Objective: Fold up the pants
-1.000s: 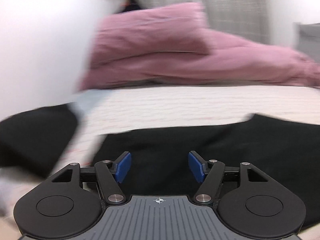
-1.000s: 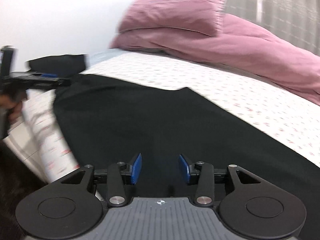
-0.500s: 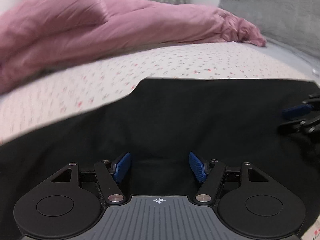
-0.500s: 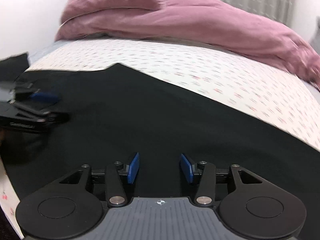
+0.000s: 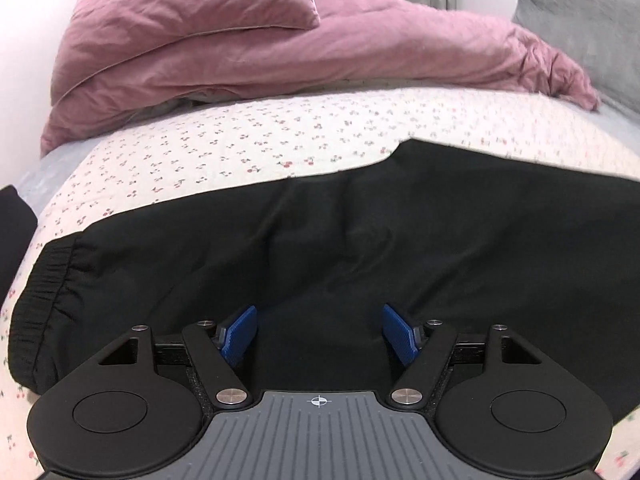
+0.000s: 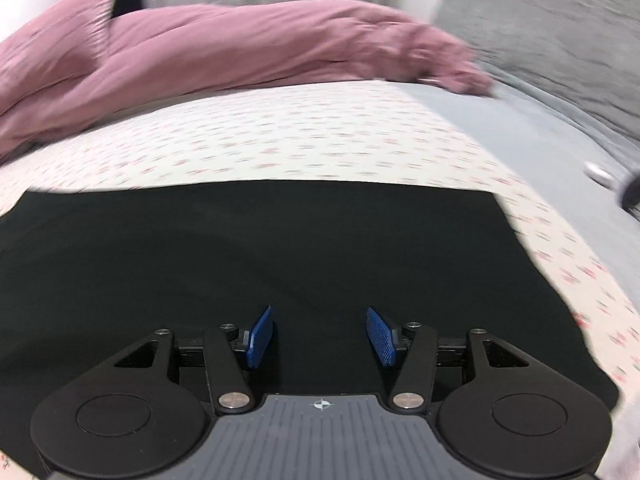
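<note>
Black pants (image 5: 360, 240) lie flat across a bed with a cherry-print sheet (image 5: 240, 148). In the left wrist view the elastic waistband (image 5: 44, 300) is at the left. My left gripper (image 5: 319, 334) is open and empty, low over the pants near the waist end. In the right wrist view the pants (image 6: 260, 248) end in a straight edge at the right. My right gripper (image 6: 319, 334) is open and empty, just above that end of the fabric.
A pink duvet and pillow (image 5: 240, 40) are piled at the back of the bed. A grey pillow (image 6: 560, 40) and grey sheet (image 6: 520, 128) lie at the right. Another black garment (image 5: 12, 232) shows at the far left edge.
Both grippers have swung apart: the left view turned back toward the waistband end, the right view turned toward the pants' right end. Neither gripper shows in the other's view any more. Jaws stayed open.
</note>
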